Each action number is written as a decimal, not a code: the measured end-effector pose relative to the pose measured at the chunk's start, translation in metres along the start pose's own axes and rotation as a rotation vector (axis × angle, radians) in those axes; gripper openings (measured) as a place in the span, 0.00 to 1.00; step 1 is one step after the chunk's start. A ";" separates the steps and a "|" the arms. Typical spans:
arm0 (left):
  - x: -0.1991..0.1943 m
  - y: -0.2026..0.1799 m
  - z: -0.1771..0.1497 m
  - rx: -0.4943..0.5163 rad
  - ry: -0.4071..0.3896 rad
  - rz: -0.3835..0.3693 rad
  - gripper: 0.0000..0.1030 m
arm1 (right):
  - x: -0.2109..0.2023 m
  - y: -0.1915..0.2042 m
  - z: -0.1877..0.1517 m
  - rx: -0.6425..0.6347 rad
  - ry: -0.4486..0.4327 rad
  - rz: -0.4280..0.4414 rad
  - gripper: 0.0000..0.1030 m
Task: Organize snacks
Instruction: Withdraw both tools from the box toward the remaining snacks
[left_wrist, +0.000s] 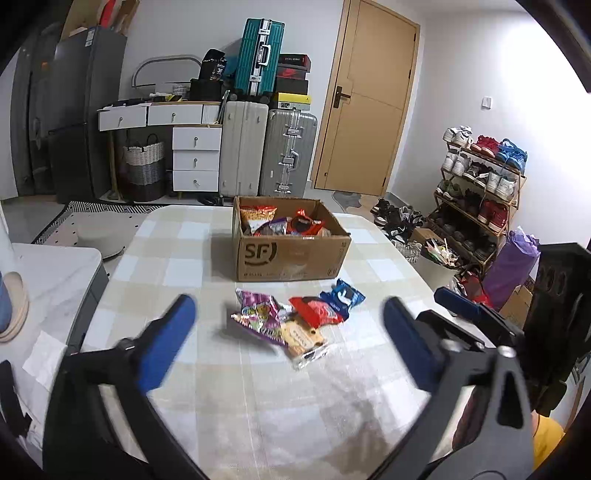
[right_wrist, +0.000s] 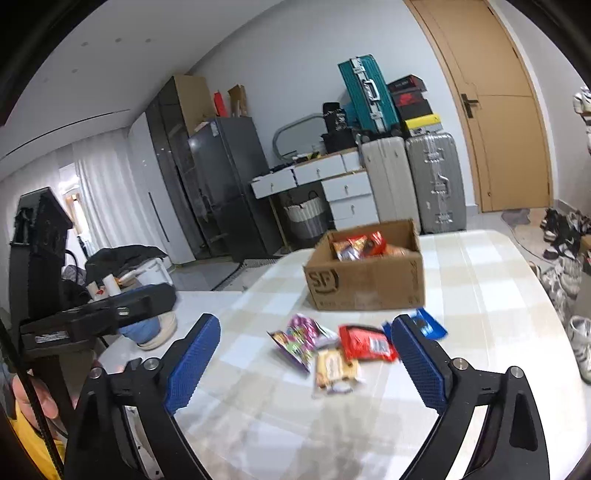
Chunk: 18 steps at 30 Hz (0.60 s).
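Ahead of both my grippers, four loose snack packets (left_wrist: 295, 325) lie clustered on the checked tabletop (left_wrist: 258, 398), just before the open brown cardboard box (left_wrist: 291, 254). My left gripper (left_wrist: 288, 343) and right gripper (right_wrist: 306, 358) are spread wide, empty, touching nothing.

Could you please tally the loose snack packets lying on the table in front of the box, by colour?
Purple packet: 1
Red packet: 1
Blue packet: 1
Clear-wrapped beige packet: 1
Total: 4 loose packets, all outside the cardboard box.
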<state>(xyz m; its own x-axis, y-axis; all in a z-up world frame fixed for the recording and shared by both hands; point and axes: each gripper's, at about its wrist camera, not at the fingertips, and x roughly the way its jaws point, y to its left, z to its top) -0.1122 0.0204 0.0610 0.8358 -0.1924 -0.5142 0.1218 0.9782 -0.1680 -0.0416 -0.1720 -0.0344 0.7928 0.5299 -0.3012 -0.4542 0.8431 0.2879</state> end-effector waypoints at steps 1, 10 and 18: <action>0.003 0.000 -0.006 0.009 0.007 -0.013 0.99 | 0.003 -0.004 -0.007 0.009 0.011 -0.006 0.93; 0.055 0.027 -0.052 -0.034 0.121 0.018 0.99 | 0.043 -0.033 -0.054 0.111 0.150 -0.016 0.93; 0.118 0.053 -0.061 -0.077 0.204 0.034 0.99 | 0.086 -0.043 -0.062 0.127 0.263 -0.027 0.93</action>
<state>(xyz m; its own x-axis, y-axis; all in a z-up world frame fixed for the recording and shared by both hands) -0.0404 0.0448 -0.0600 0.7123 -0.1787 -0.6788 0.0474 0.9771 -0.2075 0.0212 -0.1571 -0.1296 0.6640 0.5267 -0.5307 -0.3664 0.8479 0.3831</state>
